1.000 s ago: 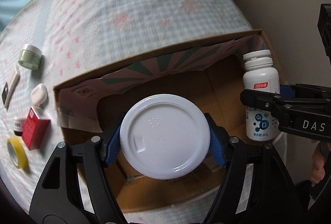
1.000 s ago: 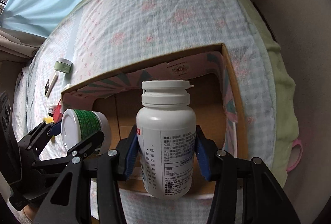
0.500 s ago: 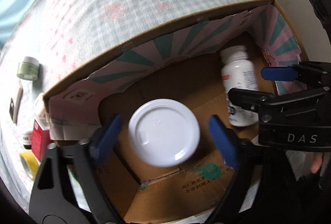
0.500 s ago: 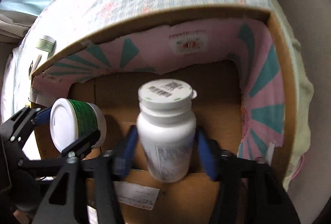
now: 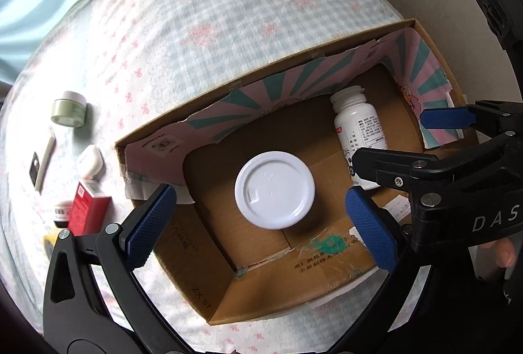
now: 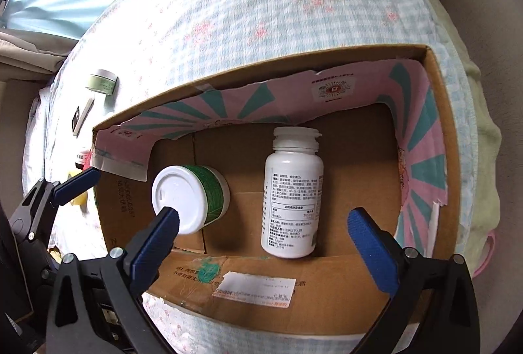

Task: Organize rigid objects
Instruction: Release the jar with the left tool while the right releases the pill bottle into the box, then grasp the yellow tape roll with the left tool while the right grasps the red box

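An open cardboard box (image 5: 294,292) (image 6: 327,298) sits on a checked bedspread. Inside it rest a green-labelled jar with a white lid (image 5: 274,190) (image 6: 193,198) and a white pill bottle (image 5: 359,131) (image 6: 291,197). My left gripper (image 5: 261,223) is open and empty above the jar. My right gripper (image 6: 263,239) is open and empty above the bottle; it also shows in the left wrist view (image 5: 402,141) at the right. The left gripper shows at the left in the right wrist view (image 6: 124,200).
Left of the box on the bedspread lie a green cream jar (image 5: 69,109) (image 6: 102,82), a white stick (image 5: 45,162), a white case (image 5: 91,160), a red carton (image 5: 87,210), a small dark bottle (image 5: 62,213) and yellow tape (image 5: 49,243).
Both grippers opened and let go: the jar and the pill bottle dropped into the box and rest on its floor. Both grippers have drawn back above them.
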Motion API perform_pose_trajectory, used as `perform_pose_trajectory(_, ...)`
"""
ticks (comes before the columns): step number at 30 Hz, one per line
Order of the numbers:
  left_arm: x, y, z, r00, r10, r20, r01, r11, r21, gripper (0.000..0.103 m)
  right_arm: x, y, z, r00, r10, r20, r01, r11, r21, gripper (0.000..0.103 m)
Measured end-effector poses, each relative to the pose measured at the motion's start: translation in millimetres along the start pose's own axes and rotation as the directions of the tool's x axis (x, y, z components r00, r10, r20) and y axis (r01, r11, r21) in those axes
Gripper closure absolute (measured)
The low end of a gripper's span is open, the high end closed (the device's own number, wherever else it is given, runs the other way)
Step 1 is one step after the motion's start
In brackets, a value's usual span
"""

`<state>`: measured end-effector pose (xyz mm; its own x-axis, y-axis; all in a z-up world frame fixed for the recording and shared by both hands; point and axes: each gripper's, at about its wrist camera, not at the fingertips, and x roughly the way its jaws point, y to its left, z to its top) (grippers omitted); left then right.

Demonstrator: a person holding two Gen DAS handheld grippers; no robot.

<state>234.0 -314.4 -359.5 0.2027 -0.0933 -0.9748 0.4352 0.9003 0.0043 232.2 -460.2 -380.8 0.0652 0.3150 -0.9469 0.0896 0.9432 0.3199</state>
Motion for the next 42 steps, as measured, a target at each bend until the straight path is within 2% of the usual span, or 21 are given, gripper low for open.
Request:
perform_pose_trajectory(7, -38, 1, -9, 0.999, -0.010, 0.039, 0.010, 1.000, 0.001, 0.000, -41, 15, -10, 0.999, -0.016, 0.046, 0.016, 1.000, 0.000, 0.000)
perform_pose_trajectory(9, -56, 3, -14, 0.998, -0.009, 0.056, 0.010, 1.000, -0.003, 0.000, -57, 22, -16, 0.997, -0.030, 0.069, 0.031, 0.999, -0.006, 0.000)
perform_pose_trajectory(13, -102, 15, -33, 0.995, 0.007, 0.098, -0.005, 1.000, -0.022, 0.000, -94, 45, -29, 0.984, -0.060, 0.171, 0.063, 0.998, -0.011, 0.000)
perform_pose_trajectory(17, -149, 38, -58, 0.989, 0.036, 0.144, -0.027, 0.998, -0.065, 0.000, -119, 73, -37, 0.976, -0.058, 0.211, 0.063, 0.998, -0.019, 0.000)
perform_pose_trajectory(23, -199, 95, -114, 0.972, 0.120, 0.203, -0.085, 0.982, -0.170, 0.000, -143, 125, -55, 0.963, -0.009, 0.271, 0.029, 0.997, -0.069, 0.000)
perform_pose_trajectory(31, -239, 186, -189, 0.959, 0.197, 0.203, -0.129, 0.943, -0.306, 0.000, -152, 216, -82, 0.958, 0.041, 0.284, -0.007, 0.993, -0.119, 0.000)
perform_pose_trajectory(36, -240, 248, -229, 0.959, 0.201, 0.198, -0.123, 0.929, -0.349, 0.000, -135, 269, -92, 0.963, 0.055, 0.264, -0.037, 0.997, -0.072, 0.000)
perform_pose_trajectory(42, -230, 316, -264, 0.965, 0.186, 0.187, -0.115, 0.935, -0.336, 0.000, -102, 335, -90, 0.971, 0.038, 0.236, -0.039, 0.999, -0.001, 0.000)
